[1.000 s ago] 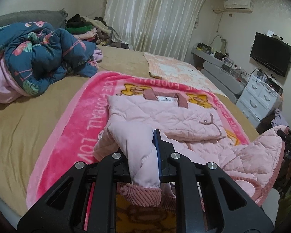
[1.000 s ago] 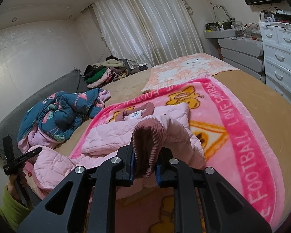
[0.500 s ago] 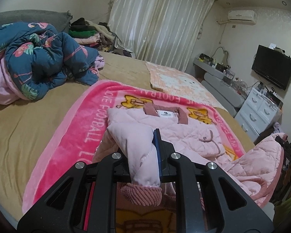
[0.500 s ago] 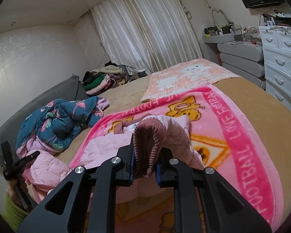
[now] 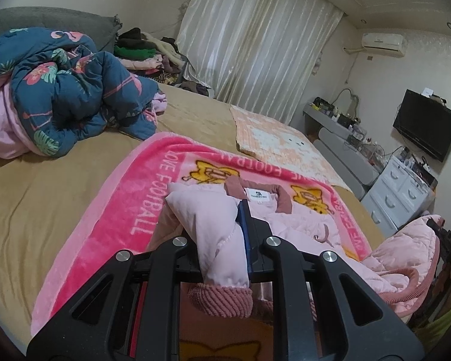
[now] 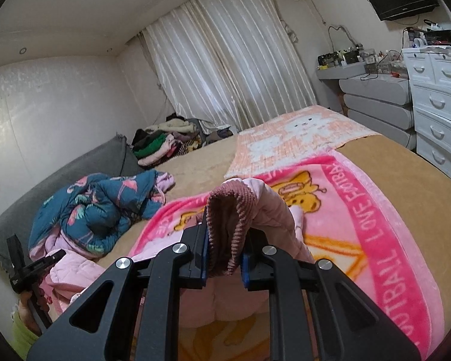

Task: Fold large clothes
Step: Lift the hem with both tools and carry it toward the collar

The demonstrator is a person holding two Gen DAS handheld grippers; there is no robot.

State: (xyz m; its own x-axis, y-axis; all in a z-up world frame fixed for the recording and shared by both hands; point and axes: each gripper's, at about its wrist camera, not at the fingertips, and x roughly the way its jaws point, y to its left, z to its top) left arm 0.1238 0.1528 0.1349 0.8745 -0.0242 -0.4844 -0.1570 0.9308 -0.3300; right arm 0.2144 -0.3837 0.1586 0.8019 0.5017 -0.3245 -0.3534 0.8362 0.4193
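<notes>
A pale pink quilted jacket (image 5: 309, 219) with a dusty-rose collar lies on a bright pink football blanket (image 5: 141, 198) on the bed. My left gripper (image 5: 222, 240) is shut on one pink sleeve, whose ribbed cuff (image 5: 222, 299) hangs below the jaws. My right gripper (image 6: 225, 249) is shut on the other sleeve's ribbed cuff (image 6: 228, 210) and holds it lifted above the blanket (image 6: 375, 240). The right gripper also shows at the left view's right edge (image 5: 445, 240), holding jacket fabric up. The left gripper shows at the right view's left edge (image 6: 30, 267).
A blue floral quilt (image 5: 60, 90) is bunched on the bed's left side. Folded clothes (image 5: 147, 51) are piled by the curtain. An orange-and-white mat (image 5: 276, 144) lies beyond the blanket. White drawers (image 6: 436, 105) and a TV (image 5: 424, 123) stand right of the bed.
Both grippers have moved forward over the bed toward the collar, carrying the sleeves. The jacket body looks nearer and the views tilt upward a little.
</notes>
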